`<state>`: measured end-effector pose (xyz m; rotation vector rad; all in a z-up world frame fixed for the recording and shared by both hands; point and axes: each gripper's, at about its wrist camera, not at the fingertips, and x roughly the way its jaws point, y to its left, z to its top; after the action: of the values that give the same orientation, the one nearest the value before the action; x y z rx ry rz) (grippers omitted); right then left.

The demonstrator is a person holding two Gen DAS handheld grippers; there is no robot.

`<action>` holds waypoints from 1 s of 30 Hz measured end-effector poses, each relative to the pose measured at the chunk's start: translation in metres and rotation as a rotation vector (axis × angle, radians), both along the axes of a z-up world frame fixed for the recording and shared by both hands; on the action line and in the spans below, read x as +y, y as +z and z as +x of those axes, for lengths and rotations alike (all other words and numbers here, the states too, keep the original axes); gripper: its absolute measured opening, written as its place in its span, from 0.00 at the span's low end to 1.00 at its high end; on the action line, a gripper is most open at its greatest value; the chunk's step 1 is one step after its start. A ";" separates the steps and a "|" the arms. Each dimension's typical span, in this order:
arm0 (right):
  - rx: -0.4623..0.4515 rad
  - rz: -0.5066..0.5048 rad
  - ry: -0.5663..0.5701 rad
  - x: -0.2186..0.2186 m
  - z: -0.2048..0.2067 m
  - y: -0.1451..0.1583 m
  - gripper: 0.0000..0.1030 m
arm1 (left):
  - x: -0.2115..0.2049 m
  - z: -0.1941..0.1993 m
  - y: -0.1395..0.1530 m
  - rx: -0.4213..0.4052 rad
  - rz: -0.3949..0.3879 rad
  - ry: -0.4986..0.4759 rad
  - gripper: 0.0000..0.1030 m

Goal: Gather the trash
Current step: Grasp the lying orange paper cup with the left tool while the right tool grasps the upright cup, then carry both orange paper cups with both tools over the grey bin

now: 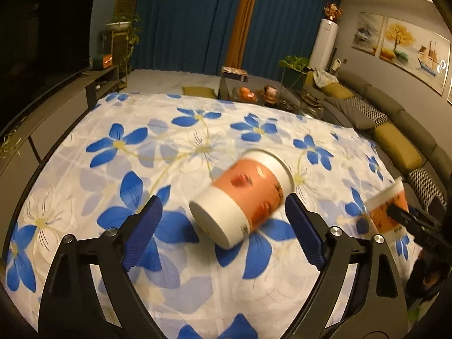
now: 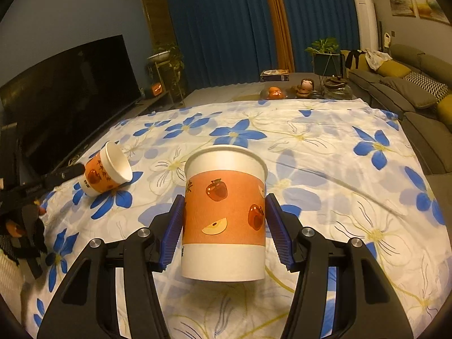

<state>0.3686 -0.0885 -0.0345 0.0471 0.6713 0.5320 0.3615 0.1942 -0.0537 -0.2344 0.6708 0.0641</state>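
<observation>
Holding one paper cup upright, your right gripper has its blue pads just at the cup's sides, one on each flank of the orange apple-print band. From the right wrist view the upright cup appears lifted clear of the flowered tablecloth, its base hanging above the cloth, so the jaws seem to be pinching it, though the contact itself is hard to confirm.

Your left gripper is spread wide, jaws well apart. Between and just ahead of them lies a second cup on its side, base toward the camera and mouth pointing away toward the far end of the table. It looks blurred, which suggests it is rolling or the gripper is moving. The right pad sits just beside the cup's wall; the left pad is clear of it.

No bin or bag shows in either view, so where the trash goes cannot be told.

The step in hand looks like gathering both cups at once: the right one secured, the left one not yet grasped. Next, you would need to centre the left jaws around the tipped cup's body and squeeze gently. Thin paper walls crush easily, and a round cup on cloth may roll away if you nudge it from one side first.
</observation>
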 end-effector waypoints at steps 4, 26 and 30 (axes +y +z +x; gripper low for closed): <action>-0.006 0.004 -0.006 -0.006 -0.004 0.000 0.55 | -0.002 0.015 -0.004 0.023 -0.005 -0.056 0.87; -0.018 0.012 -0.034 -0.017 -0.011 0.003 0.55 | -0.035 0.025 -0.015 0.021 0.002 -0.181 0.55; -0.024 0.009 -0.050 -0.027 -0.018 0.004 0.55 | -0.042 0.018 -0.012 0.012 -0.012 -0.188 0.55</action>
<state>0.3511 -0.1153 -0.0309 0.0654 0.6430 0.4868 0.3793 0.1518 -0.0654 -0.1814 0.7026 -0.1186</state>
